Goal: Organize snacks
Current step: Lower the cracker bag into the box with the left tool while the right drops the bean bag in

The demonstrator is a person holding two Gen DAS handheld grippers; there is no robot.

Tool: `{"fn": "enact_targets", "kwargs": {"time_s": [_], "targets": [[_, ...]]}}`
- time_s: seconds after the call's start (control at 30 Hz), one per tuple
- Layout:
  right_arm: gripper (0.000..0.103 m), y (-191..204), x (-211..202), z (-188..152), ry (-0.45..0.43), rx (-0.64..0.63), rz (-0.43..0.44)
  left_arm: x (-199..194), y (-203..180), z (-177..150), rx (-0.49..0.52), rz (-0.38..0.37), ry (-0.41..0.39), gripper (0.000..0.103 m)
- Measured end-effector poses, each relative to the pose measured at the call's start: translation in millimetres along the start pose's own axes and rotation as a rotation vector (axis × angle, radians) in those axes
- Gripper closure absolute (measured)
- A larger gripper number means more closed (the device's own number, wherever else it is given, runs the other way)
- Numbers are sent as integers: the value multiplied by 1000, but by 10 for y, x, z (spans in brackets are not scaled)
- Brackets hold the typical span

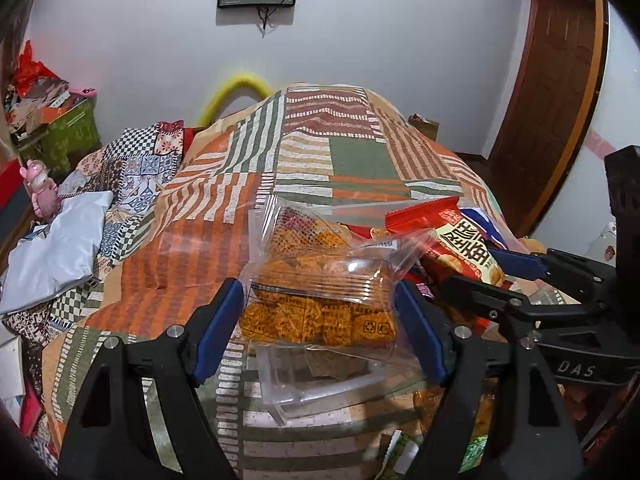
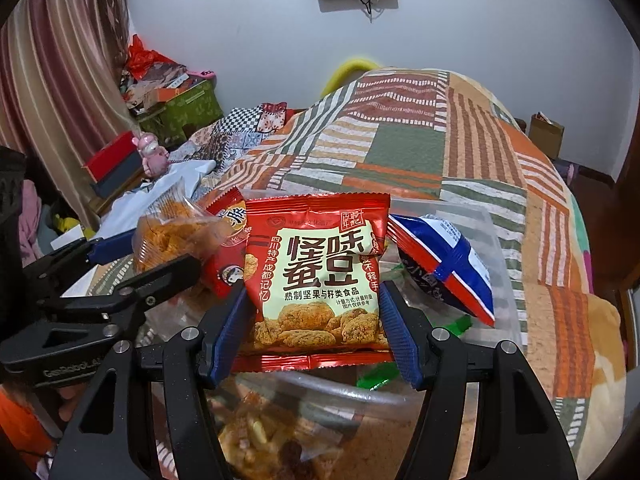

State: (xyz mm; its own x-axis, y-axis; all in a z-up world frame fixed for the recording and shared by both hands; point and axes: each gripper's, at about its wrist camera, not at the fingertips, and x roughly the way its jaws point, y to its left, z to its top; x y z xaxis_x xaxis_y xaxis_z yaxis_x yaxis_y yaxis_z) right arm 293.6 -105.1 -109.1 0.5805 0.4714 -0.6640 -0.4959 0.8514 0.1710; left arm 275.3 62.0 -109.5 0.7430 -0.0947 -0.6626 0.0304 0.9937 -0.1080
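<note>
We find the red bean-snack packet held between the fingers of the right gripper, upright, its printed face toward the camera and its long axis running top to bottom, top seal uppermost. The clear packet of orange crisps sits between the fingers of the left gripper, which close on its sides; it lies broadside, long axis across the fingers. Both packets hang over the clear plastic bin at the near edge of the bed, where a blue packet already leans. We judge the step in hand to be carrying snacks to the bin; the next move calls for lowering each packet inside before letting go.
</note>
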Motion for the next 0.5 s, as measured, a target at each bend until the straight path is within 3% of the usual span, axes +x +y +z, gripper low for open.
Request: {"fn": "enact_targets", "kwargs": {"time_s": [0.27, 0.5], "targets": [[39, -31, -14, 29, 21, 12, 14, 6, 72, 23, -43, -29, 4, 12], [39, -4, -165, 26, 10, 2, 23, -147, -8, 54, -26, -32, -4, 11]]}}
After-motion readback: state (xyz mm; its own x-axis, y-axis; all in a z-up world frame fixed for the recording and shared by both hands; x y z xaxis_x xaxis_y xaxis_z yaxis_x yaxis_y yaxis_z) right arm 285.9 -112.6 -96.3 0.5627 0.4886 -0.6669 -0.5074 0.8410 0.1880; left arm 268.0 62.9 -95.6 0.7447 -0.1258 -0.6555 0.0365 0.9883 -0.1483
